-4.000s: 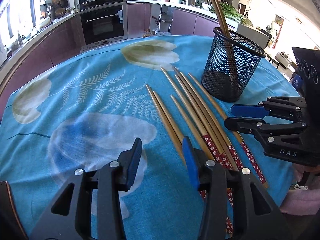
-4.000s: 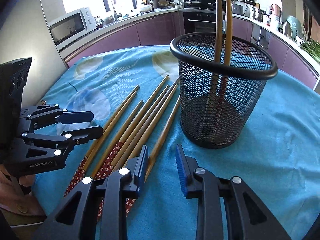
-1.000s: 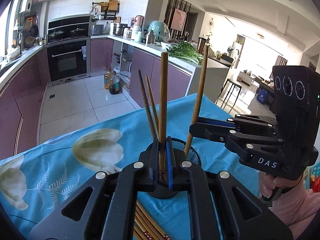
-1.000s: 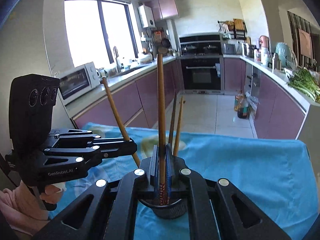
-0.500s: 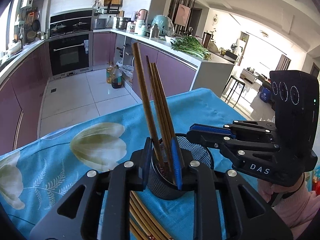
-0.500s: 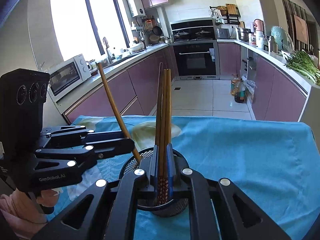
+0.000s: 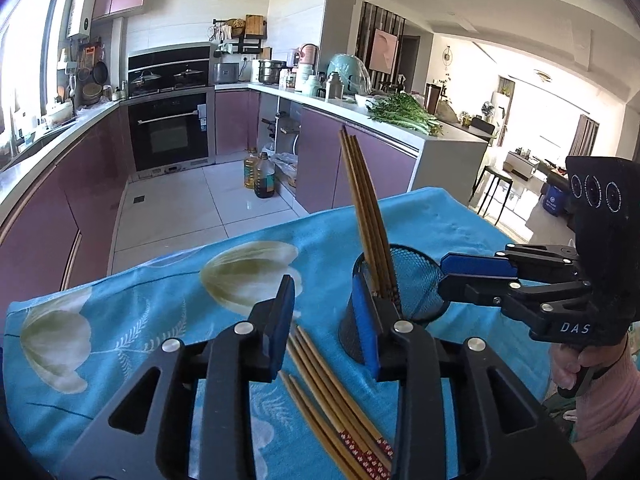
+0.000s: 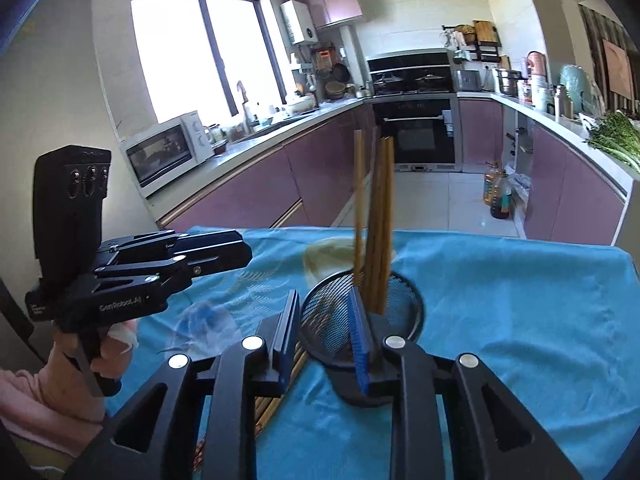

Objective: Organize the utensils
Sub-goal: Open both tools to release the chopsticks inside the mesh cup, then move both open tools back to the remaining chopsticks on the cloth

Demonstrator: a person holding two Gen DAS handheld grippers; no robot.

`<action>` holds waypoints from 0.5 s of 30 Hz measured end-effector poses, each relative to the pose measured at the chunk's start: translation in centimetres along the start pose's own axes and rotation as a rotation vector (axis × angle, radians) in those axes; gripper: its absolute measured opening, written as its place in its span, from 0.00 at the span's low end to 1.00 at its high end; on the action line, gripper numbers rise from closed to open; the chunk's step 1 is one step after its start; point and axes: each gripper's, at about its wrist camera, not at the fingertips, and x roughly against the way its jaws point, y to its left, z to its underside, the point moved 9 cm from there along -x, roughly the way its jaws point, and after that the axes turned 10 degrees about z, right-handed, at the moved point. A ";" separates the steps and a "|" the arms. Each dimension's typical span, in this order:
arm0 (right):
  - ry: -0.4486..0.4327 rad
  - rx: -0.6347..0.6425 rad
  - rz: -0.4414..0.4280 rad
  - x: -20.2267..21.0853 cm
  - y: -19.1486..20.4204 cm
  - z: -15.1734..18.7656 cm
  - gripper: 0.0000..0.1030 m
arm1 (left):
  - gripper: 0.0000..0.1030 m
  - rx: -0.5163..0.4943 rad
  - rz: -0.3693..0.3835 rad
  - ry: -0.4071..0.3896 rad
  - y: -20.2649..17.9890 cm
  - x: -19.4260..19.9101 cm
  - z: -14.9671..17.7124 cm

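Note:
A black mesh holder (image 7: 416,276) stands on the blue tablecloth with several bamboo chopsticks (image 7: 366,216) upright in it. It also shows in the right wrist view (image 8: 332,320), with the chopsticks (image 8: 380,224) leaning in it. More chopsticks (image 7: 332,408) lie flat on the cloth below my left gripper (image 7: 325,328), which is open and empty just left of the holder. My right gripper (image 8: 323,338) is open and empty, close over the holder's near rim. The right gripper also shows in the left wrist view (image 7: 476,276) at the holder's right.
The table's far edge (image 7: 248,236) drops to the kitchen floor. Purple cabinets, an oven and a counter with greens (image 7: 404,114) stand behind. A microwave (image 8: 168,152) sits on the left counter. The left gripper (image 8: 216,256) hangs left of the holder.
Both grippers have opened and let their chopsticks drop into the holder. The chopsticks now stand free in it. Both grippers have drawn back a little.

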 end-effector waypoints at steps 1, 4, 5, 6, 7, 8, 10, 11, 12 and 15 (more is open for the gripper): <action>0.010 0.009 -0.015 0.0 0.6 0.5 0.24 | 0.31 0.002 -0.009 0.009 0.3 0.3 0.7; 0.057 0.035 -0.057 -0.6 2.5 2.5 0.28 | 0.36 0.022 -0.031 0.057 1.1 0.7 3.5; 0.072 0.040 -0.063 -0.9 2.9 3.1 0.29 | 0.36 0.033 -0.035 0.080 1.4 0.6 4.6; 0.099 0.043 -0.070 -1.4 3.4 4.0 0.29 | 0.36 0.044 -0.041 0.105 1.6 0.5 5.8; 0.121 0.042 -0.074 -1.9 3.7 4.7 0.29 | 0.37 0.054 -0.041 0.124 1.9 0.3 6.8; 0.149 0.042 -0.077 -2.6 4.1 5.6 0.29 | 0.38 0.065 -0.038 0.145 2.0 0.1 7.8; 0.183 0.046 -0.065 -3.6 4.5 6.8 0.29 | 0.38 0.086 -0.039 0.187 2.3 -0.3 9.8; 0.204 0.042 -0.063 -4.2 4.7 7.5 0.29 | 0.39 0.091 -0.041 0.203 2.5 -0.7 10.6; 0.217 0.036 -0.061 -4.5 4.8 7.8 0.29 | 0.39 0.096 -0.049 0.219 2.4 -1.2 11.7; 0.255 0.017 -0.051 -5.6 5.0 8.8 0.29 | 0.40 0.112 -0.046 0.251 2.3 -1.8 13.5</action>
